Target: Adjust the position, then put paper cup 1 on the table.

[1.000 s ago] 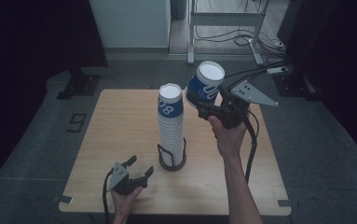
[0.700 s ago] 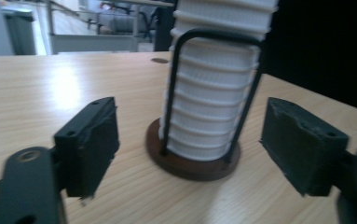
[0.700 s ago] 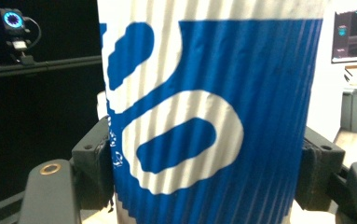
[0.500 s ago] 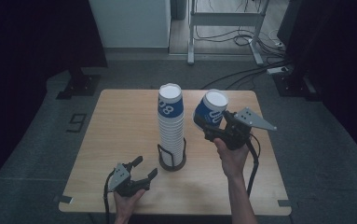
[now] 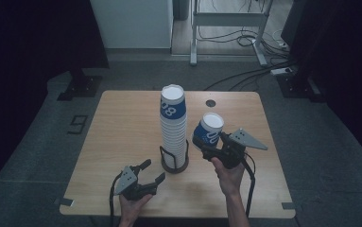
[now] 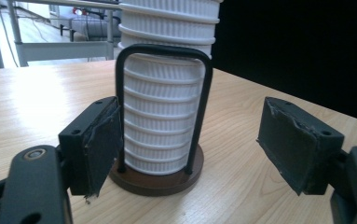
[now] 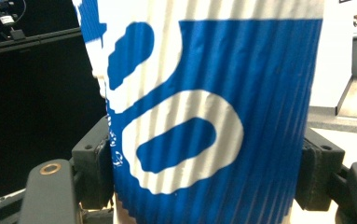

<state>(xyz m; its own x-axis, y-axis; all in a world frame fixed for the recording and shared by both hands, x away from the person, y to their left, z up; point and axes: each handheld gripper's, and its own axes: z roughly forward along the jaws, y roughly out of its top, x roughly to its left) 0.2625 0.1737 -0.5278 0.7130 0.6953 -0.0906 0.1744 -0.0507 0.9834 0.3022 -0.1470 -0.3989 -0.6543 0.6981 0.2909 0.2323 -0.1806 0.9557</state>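
While the right gripper (image 5: 210, 150) clamps one blue-and-white cup (image 5: 207, 132) between its jaws, tilted just right of the cup stack (image 5: 173, 125), the left gripper (image 5: 151, 172) stands wide, having just narrowed slightly, its jaws empty before the single stack's holder (image 5: 174, 164) on the table (image 5: 122, 127).

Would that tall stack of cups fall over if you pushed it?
Probably near the top. The cup stack rises far above its wire holder, which only hugs the bottom few cups. The cups look like ribbed paper, so likely light and easy to nudge. The holder's round base is narrow, so a hard push might tip it all.
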